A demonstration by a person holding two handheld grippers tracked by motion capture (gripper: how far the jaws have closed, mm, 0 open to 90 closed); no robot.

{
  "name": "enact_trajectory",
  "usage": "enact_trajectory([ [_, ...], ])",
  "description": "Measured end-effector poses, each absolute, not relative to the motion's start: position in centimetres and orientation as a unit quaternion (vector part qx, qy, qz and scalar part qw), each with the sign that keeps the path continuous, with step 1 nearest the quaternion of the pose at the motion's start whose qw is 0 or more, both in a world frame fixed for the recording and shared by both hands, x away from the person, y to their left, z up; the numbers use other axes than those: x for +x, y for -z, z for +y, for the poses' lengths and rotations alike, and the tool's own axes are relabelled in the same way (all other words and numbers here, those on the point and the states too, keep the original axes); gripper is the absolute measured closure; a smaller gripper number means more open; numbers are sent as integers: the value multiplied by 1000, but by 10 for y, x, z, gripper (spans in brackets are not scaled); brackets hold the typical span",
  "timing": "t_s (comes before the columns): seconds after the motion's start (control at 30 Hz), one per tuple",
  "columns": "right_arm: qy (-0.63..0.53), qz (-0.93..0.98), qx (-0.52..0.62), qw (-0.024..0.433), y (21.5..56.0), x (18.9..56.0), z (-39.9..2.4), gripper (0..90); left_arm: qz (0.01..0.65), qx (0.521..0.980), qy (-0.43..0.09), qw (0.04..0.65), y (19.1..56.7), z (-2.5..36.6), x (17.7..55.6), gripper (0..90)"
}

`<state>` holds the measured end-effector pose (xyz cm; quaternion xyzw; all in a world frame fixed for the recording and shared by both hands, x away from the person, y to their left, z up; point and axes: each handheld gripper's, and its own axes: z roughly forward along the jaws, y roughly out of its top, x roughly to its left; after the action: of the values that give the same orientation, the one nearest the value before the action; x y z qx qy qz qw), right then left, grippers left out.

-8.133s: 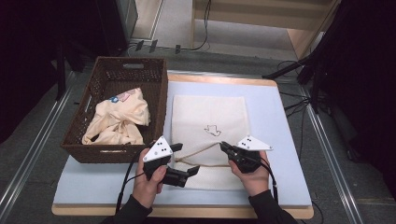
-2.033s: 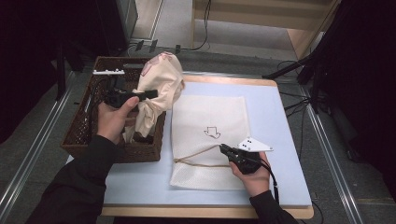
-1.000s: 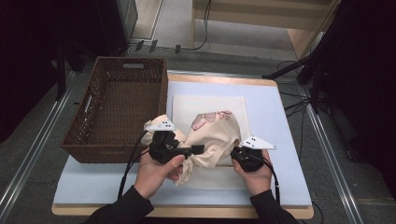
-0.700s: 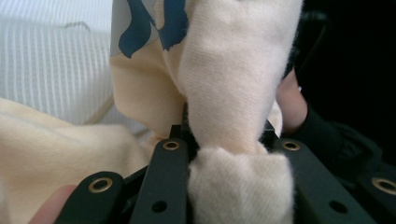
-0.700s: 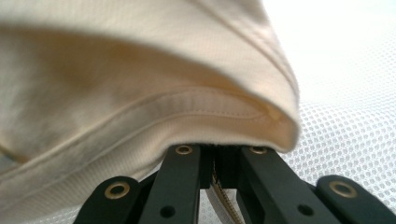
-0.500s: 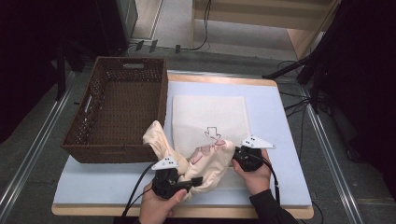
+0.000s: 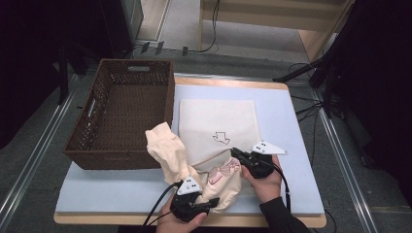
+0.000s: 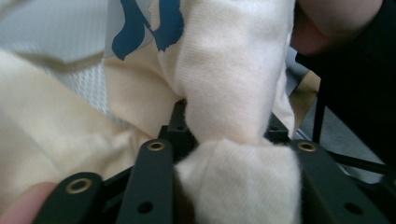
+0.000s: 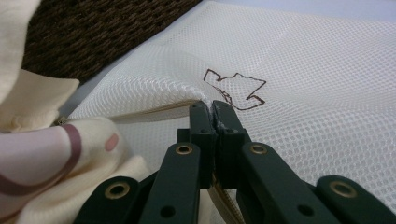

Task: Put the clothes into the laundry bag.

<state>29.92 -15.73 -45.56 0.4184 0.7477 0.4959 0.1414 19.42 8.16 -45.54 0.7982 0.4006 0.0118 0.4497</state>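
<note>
Cream garment lay bunched at the mesh bag's near edge, the left gripper loosening around it. Up close, the right gripper pinched the bag's hem beside a drawn arrow; no readable text.

A brown wicker basket sits on the light-blue table.

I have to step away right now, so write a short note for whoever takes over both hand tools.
Right tongs: shut on the edge of the mesh bag, lifting its mouth.
Left tongs: cream garment bunched between the jaws, which have just been opening; whether they grip it is unclear.
Basket: garment taken out.
Done: garment brought to the bag's mouth.
Left: push the garment into the bag, then close the bag.
</note>
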Motion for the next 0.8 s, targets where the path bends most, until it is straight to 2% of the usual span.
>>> enact_trajectory([
  [0.07,-498,746,419,141,455,299,-158,880,400,798,-32,450,447,82,196,583],
  [0.13,-500,745,418,142,454,299,-159,879,405,800,-41,441,440,81,202,478],
  [0.2,-501,745,416,142,453,298,-158,879,408,802,-34,436,434,78,210,396],
  [0.23,-501,745,416,142,452,298,-157,879,407,799,-22,443,432,77,214,395],
  [0.37,-505,744,414,141,449,297,-158,879,409,806,1,427,441,71,230,679],
  [0.43,-509,741,416,140,447,296,-159,879,425,806,-5,413,446,70,237,742],
  [0.53,-515,736,414,145,444,295,-160,880,463,787,-5,407,453,68,250,760],
  [0.67,-516,734,417,148,443,294,-162,879,458,786,-28,414,451,65,246,691],
  [0.8,-513,736,418,145,446,295,-163,879,415,800,-82,426,434,81,224,479],
])
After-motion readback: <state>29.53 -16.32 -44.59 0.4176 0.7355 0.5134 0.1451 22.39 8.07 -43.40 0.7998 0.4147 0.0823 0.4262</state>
